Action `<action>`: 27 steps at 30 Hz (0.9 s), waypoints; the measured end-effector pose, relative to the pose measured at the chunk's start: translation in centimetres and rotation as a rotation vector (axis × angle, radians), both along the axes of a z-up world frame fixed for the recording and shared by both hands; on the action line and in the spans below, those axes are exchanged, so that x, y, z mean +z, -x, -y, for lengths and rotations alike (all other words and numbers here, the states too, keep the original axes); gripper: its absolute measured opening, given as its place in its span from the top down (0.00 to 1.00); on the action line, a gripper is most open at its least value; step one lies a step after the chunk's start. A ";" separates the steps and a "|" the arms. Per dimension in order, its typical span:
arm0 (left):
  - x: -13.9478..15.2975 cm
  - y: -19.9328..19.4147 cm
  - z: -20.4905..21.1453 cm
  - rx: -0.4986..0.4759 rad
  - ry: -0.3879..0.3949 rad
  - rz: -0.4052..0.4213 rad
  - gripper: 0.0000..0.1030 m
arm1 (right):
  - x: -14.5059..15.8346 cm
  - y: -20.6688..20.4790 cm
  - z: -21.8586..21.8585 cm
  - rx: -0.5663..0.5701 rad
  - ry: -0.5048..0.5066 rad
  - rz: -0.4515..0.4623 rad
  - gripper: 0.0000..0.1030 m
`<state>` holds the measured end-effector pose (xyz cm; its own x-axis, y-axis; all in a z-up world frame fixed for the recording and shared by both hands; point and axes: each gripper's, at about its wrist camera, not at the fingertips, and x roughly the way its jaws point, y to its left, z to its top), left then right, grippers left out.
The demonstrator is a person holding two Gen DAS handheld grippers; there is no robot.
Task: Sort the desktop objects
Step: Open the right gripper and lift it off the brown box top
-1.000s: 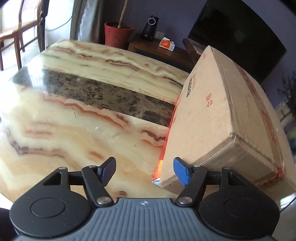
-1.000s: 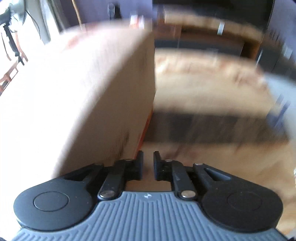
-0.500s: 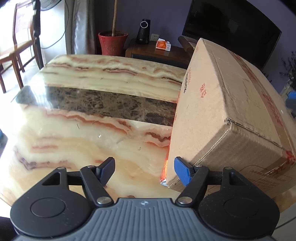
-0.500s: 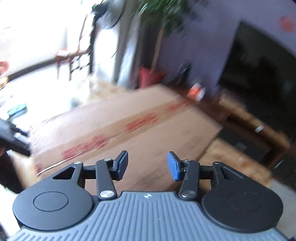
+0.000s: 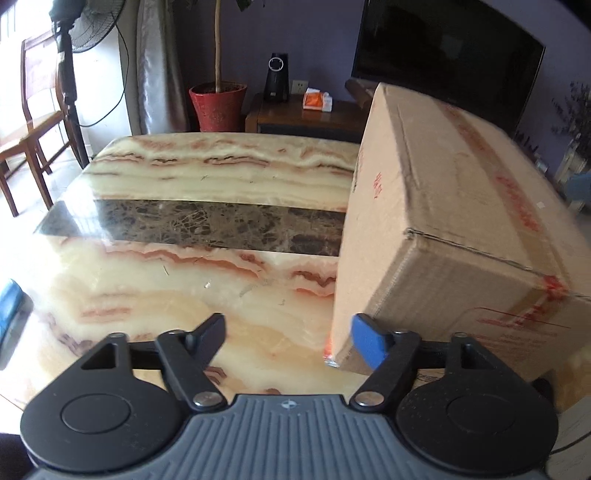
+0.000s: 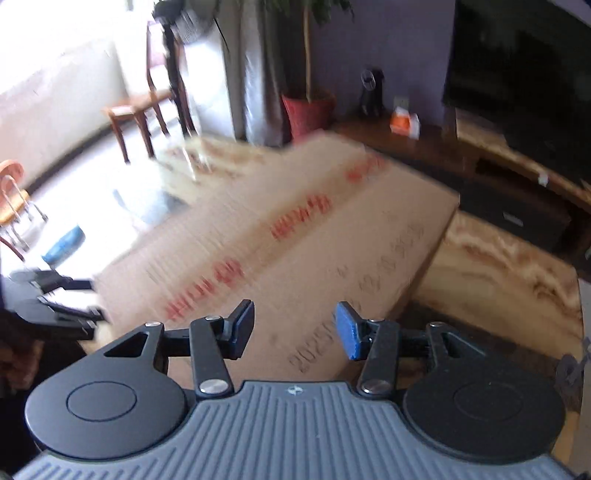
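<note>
Cardboard box (image 5: 454, 229) sits on the marble table (image 5: 192, 266), its near corner just past the left gripper (image 5: 288, 338)'s right finger. Both grippers' fingers are spread, empty; the right gripper (image 6: 293, 330) hovers above the box.

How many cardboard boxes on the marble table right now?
1. The cardboard box sits on the right part of the marble table, beside the open left gripper. Anything behind it is hidden.

purple wall (image 5: 317, 33), dark tv (image 5: 443, 48), red plant pot (image 5: 218, 105), wooden chair (image 5: 29, 122).
</note>
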<state>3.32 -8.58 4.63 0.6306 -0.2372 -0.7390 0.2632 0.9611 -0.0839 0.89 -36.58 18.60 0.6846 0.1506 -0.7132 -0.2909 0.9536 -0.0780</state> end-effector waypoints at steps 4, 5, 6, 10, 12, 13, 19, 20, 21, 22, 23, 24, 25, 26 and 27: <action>0.5 1.4 -1.0 0.024 0.029 -0.001 0.11 | 2.8 1.4 -0.7 0.015 0.011 0.008 0.49; 0.6 1.7 -1.1 0.021 0.029 -0.005 0.11 | 3.5 1.8 -0.9 0.019 0.013 0.009 0.48; 0.7 2.2 -1.0 0.007 0.024 -0.004 0.11 | 4.2 2.2 -1.1 0.023 0.016 0.011 0.45; 1.2 4.8 -0.1 -0.053 -0.013 0.041 0.04 | 6.8 3.9 -2.5 0.038 0.083 0.043 0.27; 1.2 6.2 0.2 -0.073 -0.024 0.056 0.02 | 8.1 5.1 -3.5 0.015 0.149 0.092 0.24; 1.3 6.8 0.4 -0.083 -0.028 0.060 0.01 | 8.9 5.7 -3.7 0.004 0.163 0.125 0.24; 1.2 8.9 0.5 -0.121 -0.004 -0.002 0.01 | 13.4 8.2 -4.1 -0.151 0.037 0.131 0.11; 1.1 9.2 0.5 -0.120 -0.002 -0.016 0.01 | 13.9 8.6 -4.4 -0.178 0.027 0.121 0.10; 1.1 9.4 0.5 -0.128 -0.010 -0.028 0.01 | 14.1 9.4 -5.1 -0.194 0.052 0.121 0.10; 1.0 9.8 0.7 -0.141 -0.024 -0.032 0.01 | 13.9 10.3 -5.8 -0.204 0.079 0.128 0.07; 1.0 10.2 0.9 -0.154 -0.040 -0.032 0.01 | 13.7 11.2 -6.4 -0.219 0.095 0.136 0.06; 1.0 10.7 1.1 -0.164 -0.059 -0.021 0.01 | 13.1 12.0 -6.8 -0.242 0.092 0.145 0.05; 1.0 11.2 1.3 -0.173 -0.074 -0.008 0.01 | 12.5 12.9 -7.1 -0.266 0.089 0.154 0.04; 1.1 11.7 1.4 -0.181 -0.089 0.007 0.01 | 11.8 13.7 -7.4 -0.290 0.071 0.154 0.04; 1.2 12.2 1.6 -0.189 -0.103 0.021 0.01 | 10.8 14.4 -7.4 -0.315 0.026 0.137 0.04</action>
